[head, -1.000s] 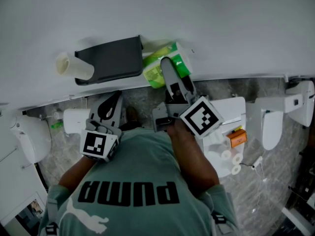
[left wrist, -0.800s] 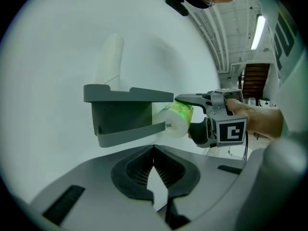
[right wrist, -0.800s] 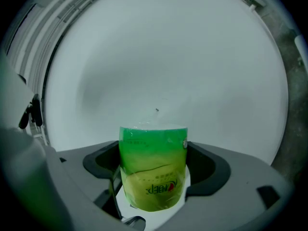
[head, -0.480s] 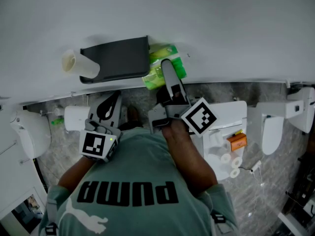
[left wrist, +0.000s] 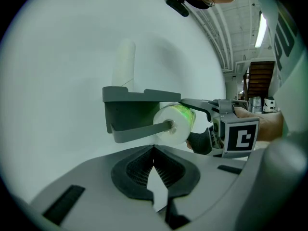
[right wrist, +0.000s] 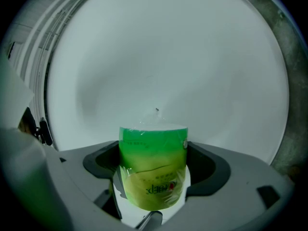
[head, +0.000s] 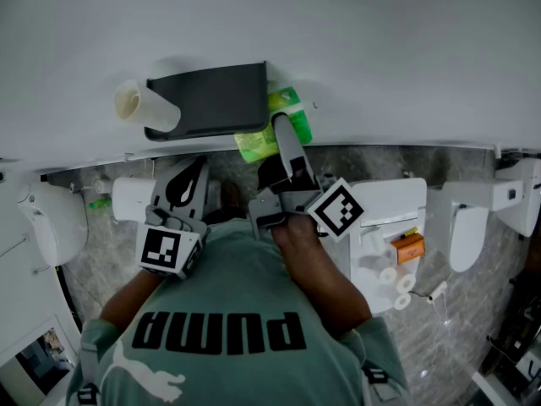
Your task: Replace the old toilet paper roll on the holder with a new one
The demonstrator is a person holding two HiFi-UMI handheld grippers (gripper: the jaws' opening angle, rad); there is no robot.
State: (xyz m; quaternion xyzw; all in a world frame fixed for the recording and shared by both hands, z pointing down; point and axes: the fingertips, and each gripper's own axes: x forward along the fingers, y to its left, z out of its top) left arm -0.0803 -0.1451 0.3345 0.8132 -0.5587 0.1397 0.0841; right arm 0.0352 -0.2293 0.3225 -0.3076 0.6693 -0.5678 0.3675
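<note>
Clamped on the green-wrapped white paper roll (head: 292, 112), my right tongs (head: 284, 134) have reached the dark grey holder (head: 207, 100)'s bar, so threading can begin; left tongs (head: 196, 172) idle, closed and empty.

Orange box (head: 407, 244) sitting on white fixture (head: 385, 194); small white rings (head: 404, 281) lying near it. Grey marbled floor (head: 456, 345) showing around; white wall (head: 380, 49) filling the top.
</note>
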